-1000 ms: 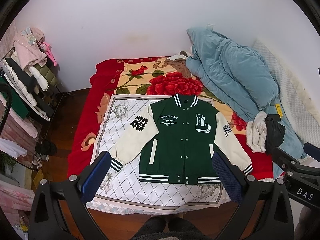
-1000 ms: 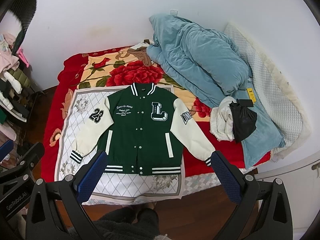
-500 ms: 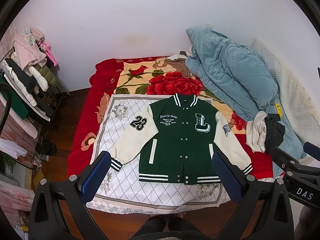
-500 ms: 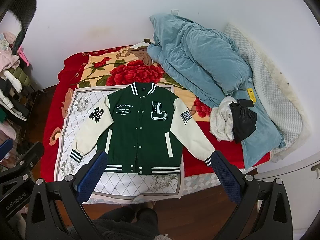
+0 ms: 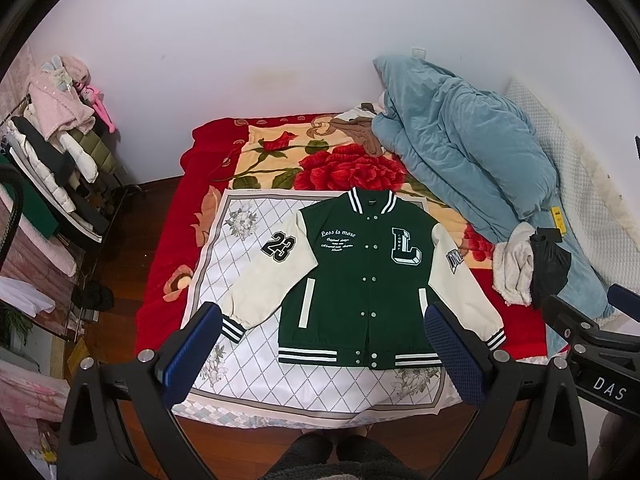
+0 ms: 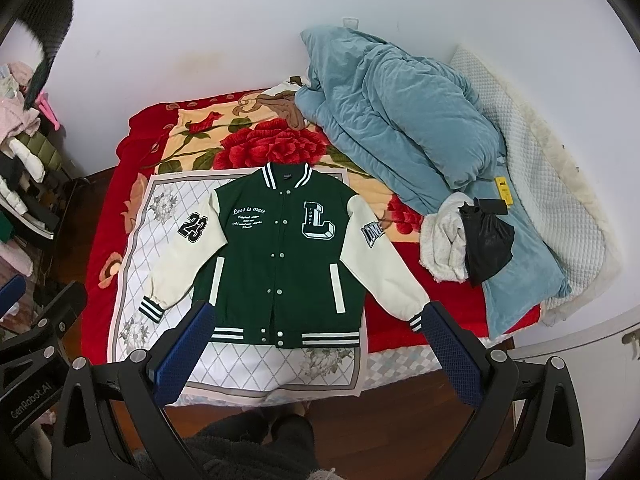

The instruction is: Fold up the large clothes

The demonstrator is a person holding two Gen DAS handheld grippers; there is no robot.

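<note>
A green varsity jacket (image 5: 360, 280) (image 6: 280, 256) with cream sleeves lies flat and face up on a white patterned cloth (image 5: 240, 272) (image 6: 160, 240) on the bed, both sleeves spread outward. It is buttoned, with an "L" patch and a "23" patch. My left gripper (image 5: 324, 344) hangs open well above the jacket's hem, nothing between its blue pads. My right gripper (image 6: 316, 336) is likewise open, high over the hem and holding nothing. Each gripper's body shows at the edge of the other's view.
A red floral blanket (image 5: 352, 168) covers the bed. A blue duvet (image 5: 472, 160) is heaped at the right, with a white towel (image 5: 514, 268) and a black bag (image 5: 550, 264) beside it. A loaded clothes rack (image 5: 52, 152) stands left. The person's feet (image 5: 340, 448) are on the wooden floor.
</note>
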